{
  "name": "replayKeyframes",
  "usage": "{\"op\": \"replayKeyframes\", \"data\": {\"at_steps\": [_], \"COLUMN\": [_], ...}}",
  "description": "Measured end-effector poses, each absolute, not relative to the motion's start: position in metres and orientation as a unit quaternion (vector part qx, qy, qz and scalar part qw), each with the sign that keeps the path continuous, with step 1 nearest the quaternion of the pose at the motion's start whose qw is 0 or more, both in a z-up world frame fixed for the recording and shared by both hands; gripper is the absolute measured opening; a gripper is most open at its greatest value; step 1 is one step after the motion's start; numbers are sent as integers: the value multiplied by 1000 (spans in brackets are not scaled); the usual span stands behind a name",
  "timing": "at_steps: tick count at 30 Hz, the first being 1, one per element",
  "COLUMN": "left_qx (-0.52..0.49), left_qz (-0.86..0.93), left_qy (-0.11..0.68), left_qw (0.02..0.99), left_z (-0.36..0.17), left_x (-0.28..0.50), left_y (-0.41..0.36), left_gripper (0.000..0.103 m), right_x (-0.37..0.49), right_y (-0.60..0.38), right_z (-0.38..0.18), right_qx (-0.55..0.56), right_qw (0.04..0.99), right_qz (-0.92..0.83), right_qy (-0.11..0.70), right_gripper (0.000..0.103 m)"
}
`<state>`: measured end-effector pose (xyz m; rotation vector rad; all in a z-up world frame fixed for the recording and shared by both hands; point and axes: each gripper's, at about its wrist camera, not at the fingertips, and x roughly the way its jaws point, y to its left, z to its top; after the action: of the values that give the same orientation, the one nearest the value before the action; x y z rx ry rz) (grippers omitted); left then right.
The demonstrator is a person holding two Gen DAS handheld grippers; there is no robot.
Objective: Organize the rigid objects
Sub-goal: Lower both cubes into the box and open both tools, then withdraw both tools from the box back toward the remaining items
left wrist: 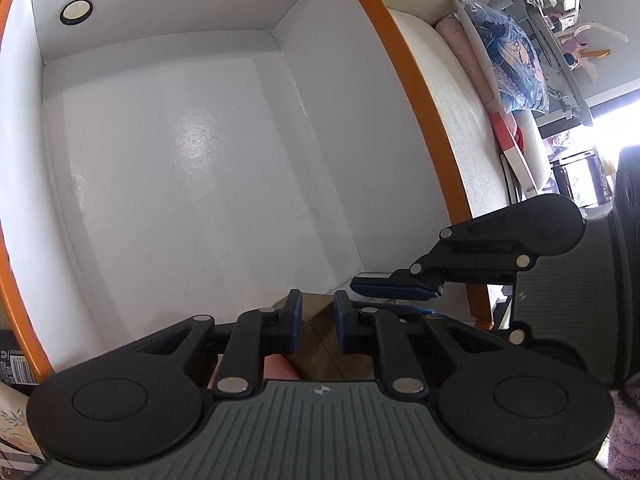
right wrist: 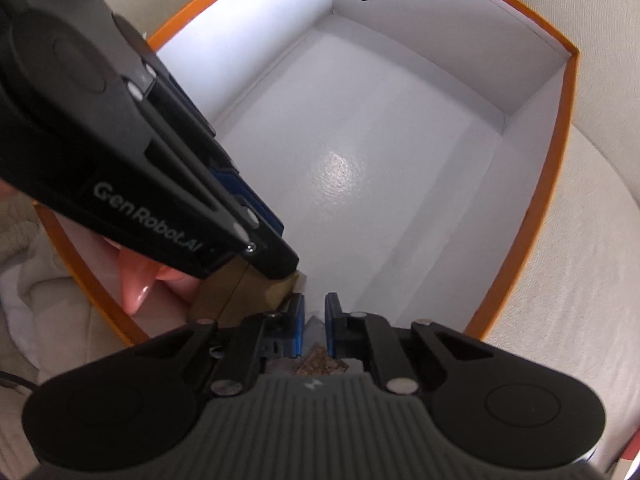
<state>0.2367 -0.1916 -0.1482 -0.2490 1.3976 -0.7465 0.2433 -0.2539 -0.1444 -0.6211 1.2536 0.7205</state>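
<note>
Left wrist view looks down into a big box (left wrist: pixel 224 152) with an orange rim and plain white inside walls, glossy floor, nothing lying on the open part of it. The left gripper (left wrist: pixel 316 320) has its fingers drawn in on a small brown cardboard block (left wrist: pixel 316 344) sitting at the near corner of the box, so it's pinching that block by two opposite flat faces. Cardboard like that should be light and fairly stiff with a matte, grippy surface, though it'll dent if squeezed hard, so flat sides near the middle are the sane place to hold. Something pink and smooth (right wrist: pixel 138 280) sits just beside the block, can't tell what it is. In the right wrist view the right gripper (right wrist: pixel 313 320) has its blue-padded fingers nearly pressed together, nipping the thin edge of a flat grey-white piece (right wrist: pixel 316 322) with a speckled brown cork-like patch (right wrist: pixel 320 364) lower down; it's mostly hidden so I can't say what it really is. Looks thin and light, probably rigid, and an edge pinch like that could let it swing. The box itself sits on a cream fabric sofa cushion (right wrist: pixel 560 280), which is soft, so I'd guess it can shift a bit.
</note>
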Motion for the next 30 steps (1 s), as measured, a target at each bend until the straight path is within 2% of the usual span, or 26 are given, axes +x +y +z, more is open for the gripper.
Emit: {"op": "replayKeyframes", "data": {"at_steps": [6,19,27,30], "left_qx": [-125,-115,-70,-59], "left_qz": [-336,-328,-331,-322], "left_qy": [629,620,539,505], "left_qw": [690,703,771,799], "left_z": [-152,-149,-91,-66], "left_x": [240,237,208,190], "left_y": [-196,-201,-182,-162], "left_gripper": [18,20,20,20], "right_x": [250,232,203,187], "right_y": [-257,-263,-255,-250], "right_z": [-141,-115,-95,-78], "right_qx": [-249,-245,-232,-210], "right_qw": [702,723,746,772], "right_qz": [336,310,291,285], "right_qy": [577,566,552,527], "right_gripper": [5,7,8,11]}}
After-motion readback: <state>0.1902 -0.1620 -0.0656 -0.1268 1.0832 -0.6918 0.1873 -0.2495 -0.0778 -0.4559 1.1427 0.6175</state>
